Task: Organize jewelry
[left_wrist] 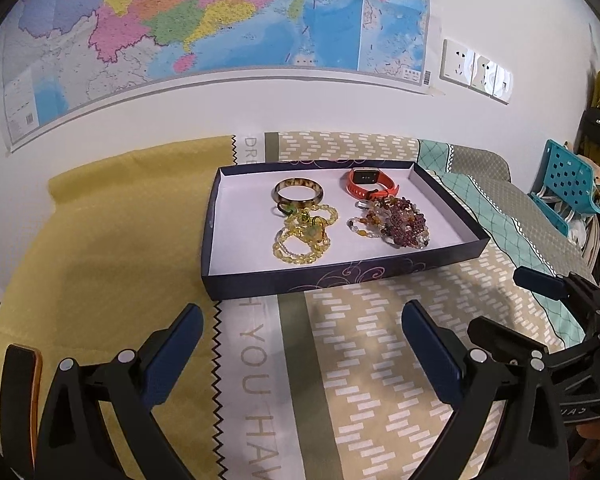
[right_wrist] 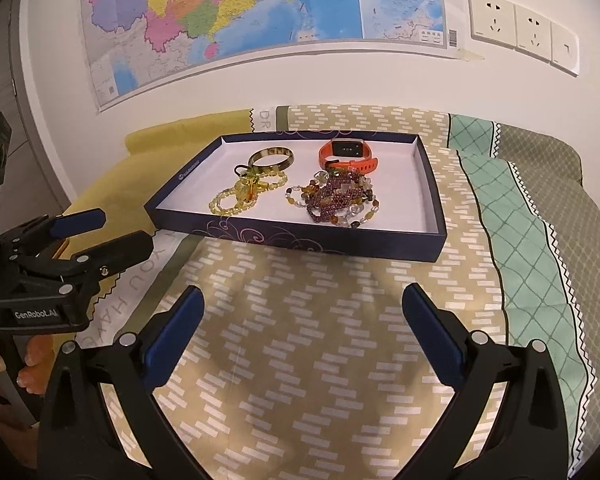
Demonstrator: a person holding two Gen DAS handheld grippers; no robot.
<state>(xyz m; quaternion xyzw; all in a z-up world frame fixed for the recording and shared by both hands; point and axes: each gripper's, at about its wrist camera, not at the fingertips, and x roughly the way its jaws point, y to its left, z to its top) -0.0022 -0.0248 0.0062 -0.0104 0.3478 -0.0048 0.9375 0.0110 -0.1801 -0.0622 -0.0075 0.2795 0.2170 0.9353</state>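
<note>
- We see four pieces already lying inside the shallow dark box [left_wrist: 380,272], which sits on the patterned cloth [right_wrist: 320,340]: a mottled brown bangle [left_wrist: 299,193], an orange watch [left_wrist: 370,185], a yellow bead strand [left_wrist: 304,236] and a heap of purple and amber beads [left_wrist: 400,222].
- The bangle and the watch lie at the back of the box, each apart from its neighbours; the yellow strand touches the front of the bangle, and the purple heap lies against the watch strap.
- We judge the gathering largely done, since no jewelry shows loose on the cloth in either view.
- A dark and orange object [left_wrist: 30,392] shows at the left edge of the left wrist view; we cannot tell what it is, or whether it belongs in the box.
- What may be left, in our judgement, is tidying: the two bead strands are coiled and tangled, not laid out.
- Our left claw [left_wrist: 302,340] is spread wide and holds nothing; it hangs over the cloth just short of the box's near wall.
- Our right claw [right_wrist: 302,320] is likewise spread and bare, also short of the box.
</note>
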